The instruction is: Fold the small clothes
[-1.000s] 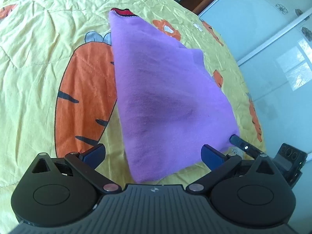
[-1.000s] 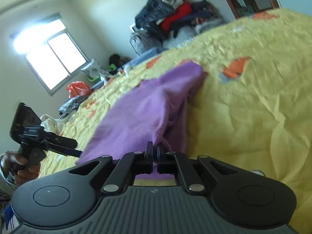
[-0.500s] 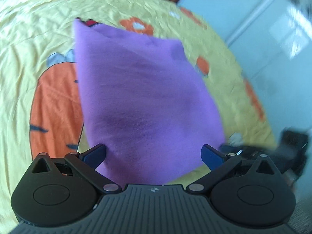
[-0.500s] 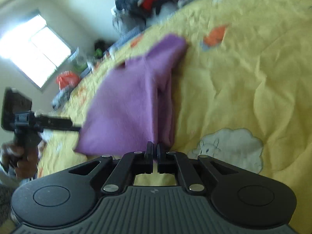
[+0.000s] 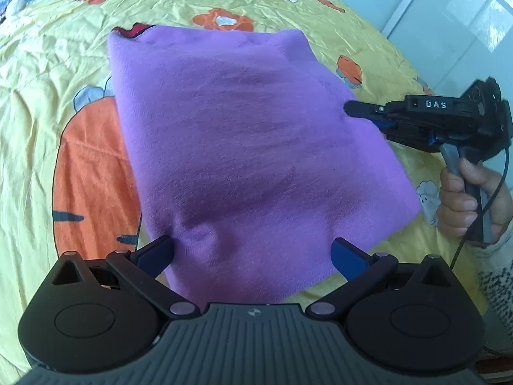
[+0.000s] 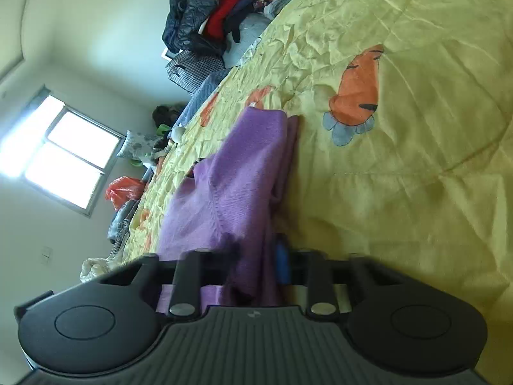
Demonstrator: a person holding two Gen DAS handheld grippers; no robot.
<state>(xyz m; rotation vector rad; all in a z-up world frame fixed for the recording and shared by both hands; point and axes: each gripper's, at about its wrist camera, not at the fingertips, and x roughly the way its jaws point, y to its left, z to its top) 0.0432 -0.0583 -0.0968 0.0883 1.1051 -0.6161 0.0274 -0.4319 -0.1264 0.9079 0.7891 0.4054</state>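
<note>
While the purple cloth (image 5: 243, 134) lies spread on the bed (image 5: 48, 64), its near edge sits between the fingers of the left hand-held gripper (image 5: 253, 250), whose jaws stand wide and released, gripping nothing.

- The right hand-held gripper (image 6: 256, 256) is closing its jaws. A fold of cloth runs between them, pinched at the cloth's side edge. Its own view is blurred at the fingers, so I cannot tell how deep the bite goes.
- A hand (image 5: 471, 199) holds that tool's handle, off to the right of the left hand-held gripper.

Risks, as judged:
- The right pinch looks shallow. A pull across could slip the edge free and let the fold fall open.
- The cloth humps just ahead of the left fingers. Closing there would likely catch a bunched ridge, not a clean edge, and leave the fold crooked.
- With only one side held, dragging would skew the whole cloth over the bed's cover.
- The layers beside the right fingers look doubled, so it may grab only the top one.
</note>
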